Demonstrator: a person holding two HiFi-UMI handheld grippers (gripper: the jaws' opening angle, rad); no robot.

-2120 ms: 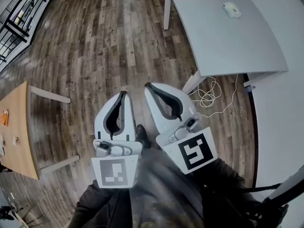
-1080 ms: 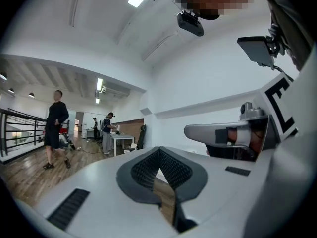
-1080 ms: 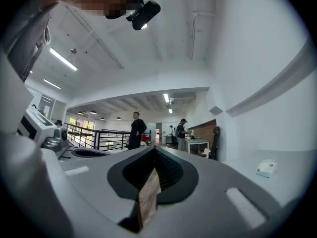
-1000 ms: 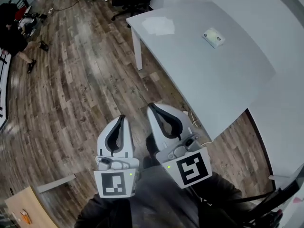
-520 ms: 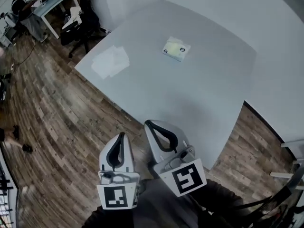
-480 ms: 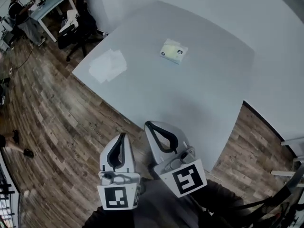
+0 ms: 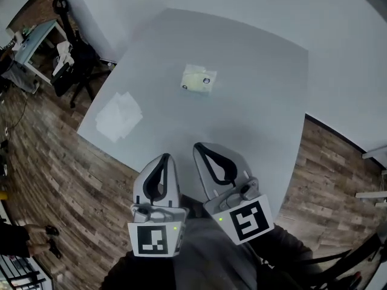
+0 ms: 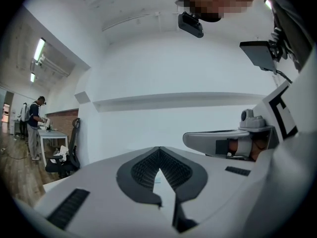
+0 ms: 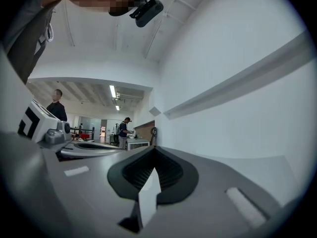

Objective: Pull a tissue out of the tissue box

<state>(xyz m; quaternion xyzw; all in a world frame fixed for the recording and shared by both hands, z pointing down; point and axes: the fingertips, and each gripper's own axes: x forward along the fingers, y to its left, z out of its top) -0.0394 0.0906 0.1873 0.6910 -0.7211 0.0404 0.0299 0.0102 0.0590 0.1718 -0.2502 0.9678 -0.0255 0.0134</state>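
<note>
Tissue box lay flat near middle of worktop, well apart from both claws. Too small to tell whether tissue stuck out of top slot. Judged: tissue light, soft, tear-prone. Box light too, likely to lift with pull, so pinch tissue at slot and pin box. Loose white sheets lay near worktop's left edge. Left claw and right claw were both closed, tips together, nothing held, at worktop's near edge.
</note>
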